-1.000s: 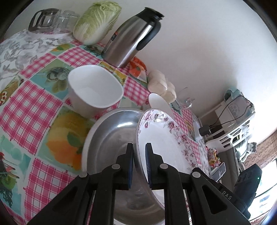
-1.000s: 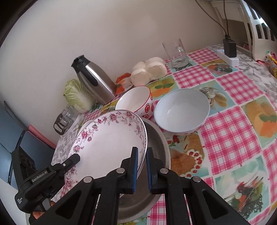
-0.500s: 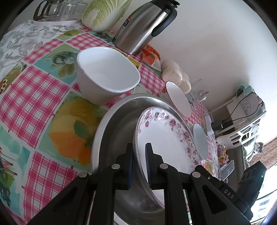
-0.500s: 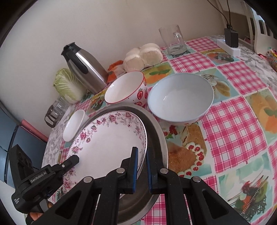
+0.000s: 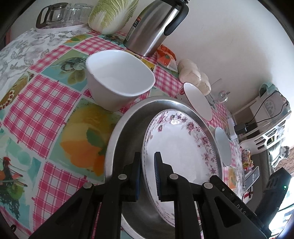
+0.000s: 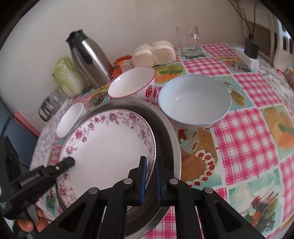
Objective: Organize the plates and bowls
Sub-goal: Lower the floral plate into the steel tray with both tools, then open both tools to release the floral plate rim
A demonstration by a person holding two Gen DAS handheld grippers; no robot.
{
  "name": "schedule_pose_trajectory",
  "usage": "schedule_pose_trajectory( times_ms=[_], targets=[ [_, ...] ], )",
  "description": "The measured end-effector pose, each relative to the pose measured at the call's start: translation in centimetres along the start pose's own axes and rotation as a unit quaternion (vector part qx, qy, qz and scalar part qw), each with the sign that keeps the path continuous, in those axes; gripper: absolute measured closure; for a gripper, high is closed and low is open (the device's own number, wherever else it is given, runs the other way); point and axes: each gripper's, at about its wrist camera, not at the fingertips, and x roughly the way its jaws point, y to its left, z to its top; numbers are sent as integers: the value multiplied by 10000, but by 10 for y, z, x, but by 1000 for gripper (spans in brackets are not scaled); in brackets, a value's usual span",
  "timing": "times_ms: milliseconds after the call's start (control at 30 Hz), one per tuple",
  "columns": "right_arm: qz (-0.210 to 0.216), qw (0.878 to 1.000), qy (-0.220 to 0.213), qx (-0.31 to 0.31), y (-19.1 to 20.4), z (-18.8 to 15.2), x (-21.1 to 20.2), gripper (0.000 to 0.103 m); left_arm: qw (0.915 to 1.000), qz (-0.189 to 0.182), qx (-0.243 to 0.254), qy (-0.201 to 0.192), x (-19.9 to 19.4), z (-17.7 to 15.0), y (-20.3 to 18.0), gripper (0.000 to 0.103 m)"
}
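A white plate with pink flowers (image 5: 183,145) (image 6: 110,147) is held inside a round steel tray (image 5: 126,125) (image 6: 169,132). My left gripper (image 5: 148,174) is shut on the plate's near rim; it also shows in the right wrist view (image 6: 70,162). My right gripper (image 6: 150,176) is shut on the plate's opposite rim. A plain white bowl (image 5: 117,79) (image 6: 69,119) stands left of the tray. A strawberry bowl (image 6: 134,84) (image 5: 197,101) and a pale blue bowl (image 6: 194,99) (image 5: 223,143) stand on the far and right sides.
On the checked tablecloth (image 6: 248,132), a steel thermos (image 5: 154,27) (image 6: 90,58), a cabbage (image 5: 112,14) and white buns (image 6: 154,53) stand along the wall. A glass mug (image 6: 189,41) and a power strip (image 6: 248,57) are at the back right. Glass cups (image 5: 62,14) sit far left.
Both grippers have carried the flowered plate lower, into the steel tray, and it lies flatter now. Both grips are unchanged.
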Motion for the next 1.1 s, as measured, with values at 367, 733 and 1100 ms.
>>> schedule_pose_trajectory(
  times_ms=[367,733,1100],
  targets=[
    [-345,9986,10,-401,12,-4,2,92,9989,400,241,42,1,-3,-7,89],
    [-528,9964,14,-665,17,-4,0,91,9988,417,263,65,-1,-4,-8,80],
    [-572,9961,-188,-651,16,-2,-13,90,9979,444,467,-9,-8,-4,-18,63]
  ],
)
